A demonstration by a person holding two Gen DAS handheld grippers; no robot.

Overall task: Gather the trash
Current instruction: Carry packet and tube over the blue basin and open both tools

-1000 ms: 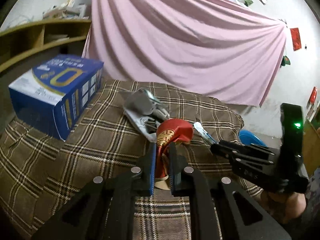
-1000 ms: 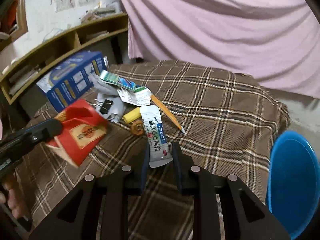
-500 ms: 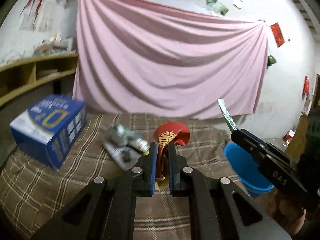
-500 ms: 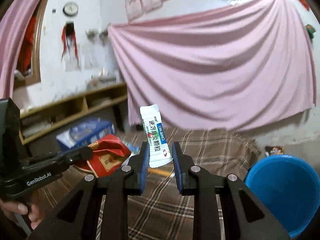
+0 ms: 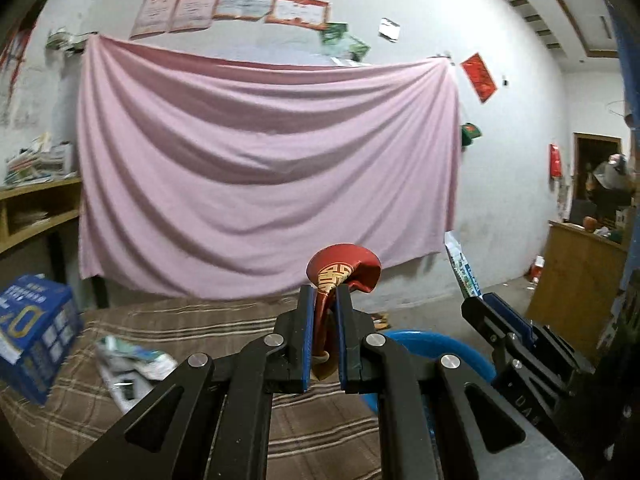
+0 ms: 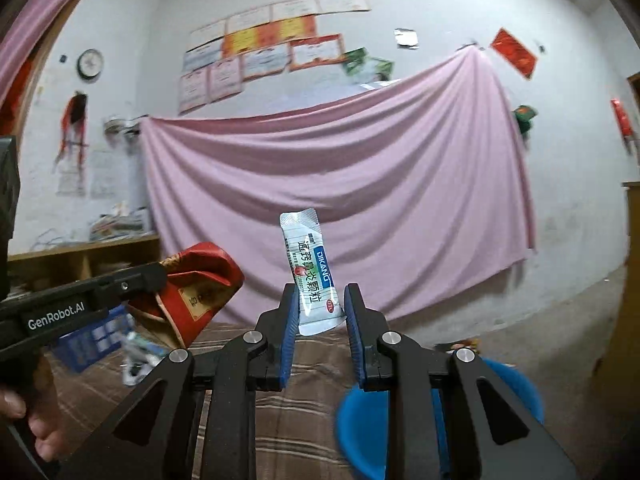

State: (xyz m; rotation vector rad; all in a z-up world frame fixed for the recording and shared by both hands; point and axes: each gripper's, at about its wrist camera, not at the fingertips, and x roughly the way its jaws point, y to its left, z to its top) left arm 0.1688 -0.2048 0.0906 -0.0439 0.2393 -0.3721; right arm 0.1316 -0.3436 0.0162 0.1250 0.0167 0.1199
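My left gripper [image 5: 323, 300] is shut on a crumpled red and gold wrapper [image 5: 344, 270], held in the air above the plaid-covered table [image 5: 192, 320]. In the right wrist view that wrapper [image 6: 200, 284] hangs from the left gripper at the left. My right gripper [image 6: 322, 300] is shut on a white sachet with blue print [image 6: 310, 272], which stands upright between the pads. The same sachet [image 5: 464, 268] shows edge-on in the left wrist view. A blue bucket [image 5: 440, 348] sits below and beyond both grippers, its rim [image 6: 360, 420] partly hidden behind the right fingers.
Loose wrappers and papers [image 5: 128, 364] lie on the plaid cloth. A blue cardboard box [image 5: 32, 336] stands at the table's left. A pink sheet [image 5: 264, 176] hangs on the wall behind. Wooden shelves [image 5: 36, 212] are at the left and a wooden cabinet [image 5: 576, 280] at the right.
Both grippers have risen off the table with their items and swung right toward the blue bucket. The views now face the wall instead of the tabletop.
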